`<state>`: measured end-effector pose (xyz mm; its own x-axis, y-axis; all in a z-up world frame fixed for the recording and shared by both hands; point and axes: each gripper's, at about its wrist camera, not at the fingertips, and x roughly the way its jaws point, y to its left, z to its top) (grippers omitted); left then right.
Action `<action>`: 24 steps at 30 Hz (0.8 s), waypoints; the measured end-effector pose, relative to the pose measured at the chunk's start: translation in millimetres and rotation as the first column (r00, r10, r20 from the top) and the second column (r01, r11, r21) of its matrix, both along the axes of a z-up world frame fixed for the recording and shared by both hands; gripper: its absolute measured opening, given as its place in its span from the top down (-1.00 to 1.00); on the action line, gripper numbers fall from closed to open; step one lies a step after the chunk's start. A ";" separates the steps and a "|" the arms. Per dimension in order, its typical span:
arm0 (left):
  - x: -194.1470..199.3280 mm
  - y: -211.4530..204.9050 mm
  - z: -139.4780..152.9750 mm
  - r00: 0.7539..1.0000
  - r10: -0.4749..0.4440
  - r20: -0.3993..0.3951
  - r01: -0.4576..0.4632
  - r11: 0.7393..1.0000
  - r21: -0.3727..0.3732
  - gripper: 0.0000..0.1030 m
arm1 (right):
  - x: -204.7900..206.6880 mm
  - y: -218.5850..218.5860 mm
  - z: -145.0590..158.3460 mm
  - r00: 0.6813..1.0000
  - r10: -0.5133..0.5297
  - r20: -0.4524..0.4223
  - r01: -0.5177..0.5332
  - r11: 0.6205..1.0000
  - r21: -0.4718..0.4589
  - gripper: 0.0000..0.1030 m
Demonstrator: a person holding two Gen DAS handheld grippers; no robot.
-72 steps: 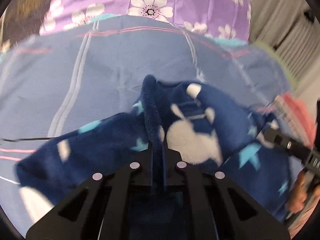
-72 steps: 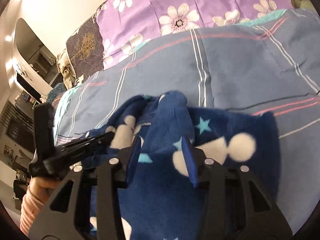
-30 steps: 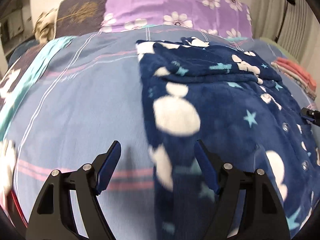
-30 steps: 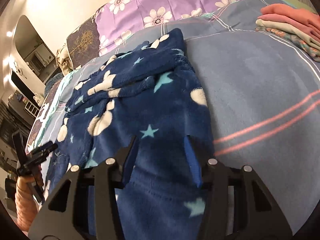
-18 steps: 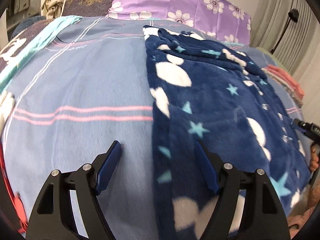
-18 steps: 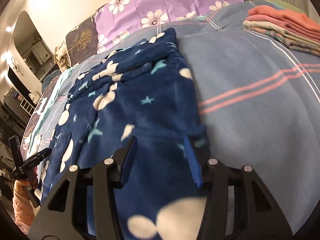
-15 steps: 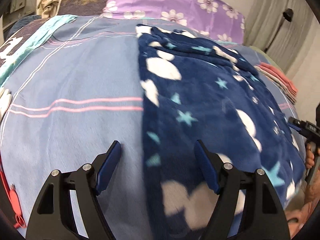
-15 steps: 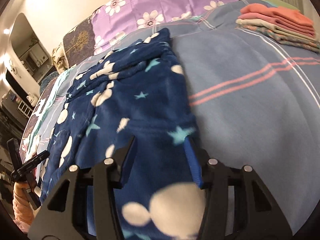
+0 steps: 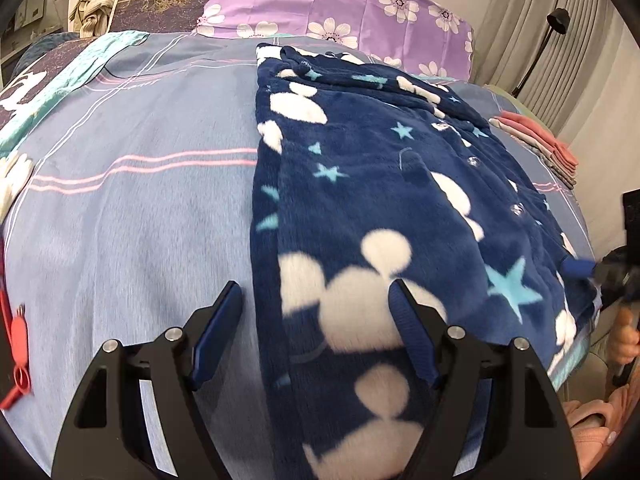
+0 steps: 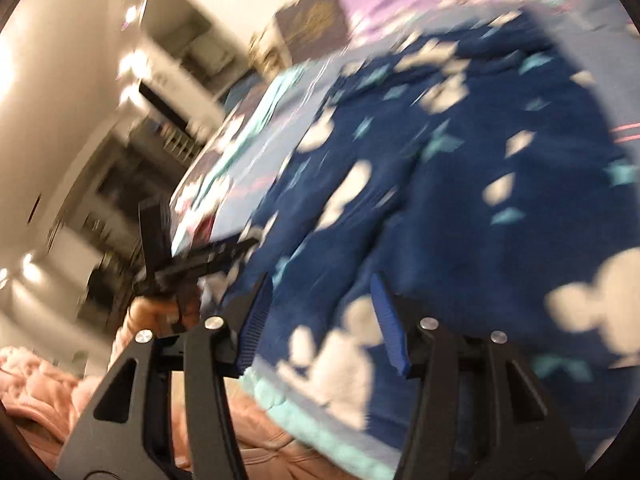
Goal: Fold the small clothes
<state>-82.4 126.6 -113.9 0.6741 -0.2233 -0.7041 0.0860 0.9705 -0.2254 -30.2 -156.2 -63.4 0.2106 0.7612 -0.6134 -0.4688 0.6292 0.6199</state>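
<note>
A navy fleece garment [image 9: 384,184] with white mouse heads and light blue stars lies spread lengthwise on the blue striped bedspread [image 9: 132,200]. My left gripper [image 9: 316,320] is open over the garment's near left hem, empty. My right gripper [image 10: 320,316] is open and empty over the near hem of the same garment [image 10: 460,184]; that view is blurred by motion. The right gripper also shows at the garment's right corner in the left wrist view [image 9: 580,270]. The left gripper shows at the left in the right wrist view [image 10: 200,260].
Purple flowered pillows [image 9: 340,12] lie at the head of the bed. A stack of folded pink and grey clothes [image 9: 536,144] sits at the far right. A red object [image 9: 18,352] lies at the left edge. Pink sleeves [image 10: 48,396] are below the bed edge.
Both grippers let go of the garment and drew back along it to its near hem. The garment now lies flat. The right gripper has swung left and down, blurring its view.
</note>
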 end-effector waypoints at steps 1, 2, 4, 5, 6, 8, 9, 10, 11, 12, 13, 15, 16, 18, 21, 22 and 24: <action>-3.2 0.4 -0.5 1.000 0.001 0.002 -0.001 1.000 -0.005 -0.47 | 0.7 7.2 -6.7 1.000 0.020 -0.020 -0.020 1.000 -0.010 -0.08; -6.0 1.6 -0.8 1.000 0.001 0.005 -0.001 1.000 -0.013 -0.48 | 3.1 15.5 -15.3 0.998 0.040 -0.044 -0.041 0.999 -0.017 -0.11; -10.2 4.1 -1.4 1.000 0.005 0.008 -0.005 0.999 -0.031 -0.47 | 9.6 22.8 -22.7 0.997 0.038 -0.070 -0.040 0.999 -0.024 -0.10; -11.3 4.5 -1.4 1.000 0.006 0.009 -0.006 0.999 -0.037 -0.47 | 12.8 26.8 -22.8 0.995 0.040 -0.090 -0.041 0.999 -0.018 -0.01; -12.9 5.1 -1.6 1.000 0.007 0.011 -0.007 0.999 -0.042 -0.47 | 15.0 28.7 -20.6 0.994 0.038 -0.101 -0.039 0.999 -0.009 0.51; -16.1 5.1 -1.3 1.000 0.005 0.015 -0.004 0.999 -0.047 -0.47 | 12.0 22.2 -8.2 0.996 0.014 -0.087 -0.012 1.000 0.025 0.82; -18.1 5.0 -1.2 1.000 0.001 0.017 0.000 0.999 -0.048 -0.47 | 10.4 21.5 1.7 0.998 -0.001 -0.055 0.002 1.000 0.027 0.83; -19.3 4.8 -0.8 1.000 -0.005 0.019 0.006 0.999 -0.048 -0.47 | 7.9 17.0 10.6 1.000 -0.016 -0.026 0.017 1.000 0.023 0.83; -21.8 4.6 -0.4 1.000 -0.015 0.026 0.016 0.999 -0.050 -0.40 | 3.1 9.3 19.8 0.999 -0.033 -0.002 0.033 0.999 0.020 0.84; -23.9 4.4 0.1 0.999 -0.024 0.036 0.026 0.998 -0.051 -0.08 | -1.6 0.1 28.8 0.999 -0.046 0.017 0.046 0.999 0.014 0.87; -25.3 4.2 0.0 0.999 -0.038 0.039 0.040 0.998 -0.056 0.26 | -4.8 -4.6 33.4 0.999 -0.047 0.023 0.047 0.999 0.002 0.88; -26.5 3.7 -1.3 0.998 -0.058 0.040 0.061 0.996 -0.066 0.31 | -10.2 -10.2 31.3 0.999 -0.040 0.022 0.041 0.998 -0.040 0.88; -26.3 3.3 -2.5 0.998 -0.059 0.037 0.062 0.996 -0.066 0.31 | -11.3 -11.2 25.0 0.999 -0.048 0.017 0.049 0.997 -0.061 0.88; -24.8 4.5 -5.7 0.998 -0.061 0.029 0.063 0.995 -0.080 0.30 | -10.1 -16.9 10.5 0.995 -0.092 -0.024 0.089 0.990 -0.107 0.88; -25.8 6.9 -7.5 0.998 -0.066 0.019 0.068 0.991 -0.115 0.07 | -11.3 -45.8 6.8 0.978 -0.206 -0.028 0.201 0.973 -0.116 0.77; -26.7 5.9 -7.4 0.997 -0.074 0.016 0.076 0.990 -0.117 -0.02 | -13.5 -57.7 9.1 0.966 -0.259 -0.012 0.256 0.960 -0.116 0.73; -29.5 -0.2 -7.3 0.995 -0.099 0.016 0.100 0.992 -0.083 -0.12 | -17.8 -94.7 18.6 0.924 -0.381 0.031 0.382 0.916 -0.123 0.40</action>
<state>-111.9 126.4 -121.2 0.6539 -0.3474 -0.6721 0.1843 0.9347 -0.3038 -48.0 -250.9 -44.8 0.4738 0.5398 -0.6958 -0.1817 0.8330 0.5226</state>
